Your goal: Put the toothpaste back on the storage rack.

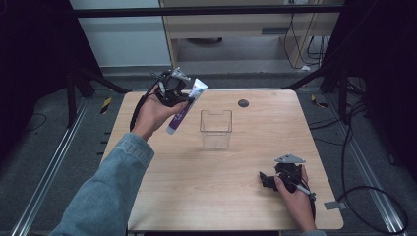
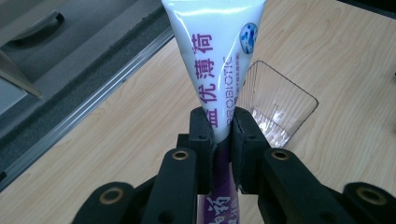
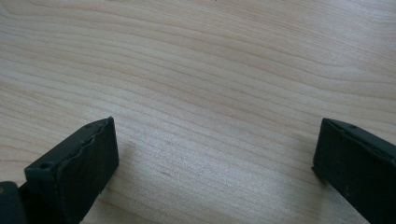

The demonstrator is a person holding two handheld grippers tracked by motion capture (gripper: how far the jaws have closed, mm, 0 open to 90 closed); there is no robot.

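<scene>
— What do we record for the left gripper (image 1: 183, 101)?
— We find its jaws clamped on a white-and-purple tube (image 2: 219, 70), held tilted above the table (image 1: 162, 196), near the far left corner. A clear bin (image 1: 216, 129) stands just right of it.
— And the right gripper (image 1: 268, 181)?
— We see its jaws spread wide apart, low over bare wood near the right front.

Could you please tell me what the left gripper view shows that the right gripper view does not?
Left gripper view: the left gripper shut on a toothpaste tube, with a clear box beyond it and a grey floor past the table's edge. Right gripper view: the right gripper with its jaws wide apart, nothing between them, low over the wood. Both: the light wooden table and a pair of black jaws.
</scene>
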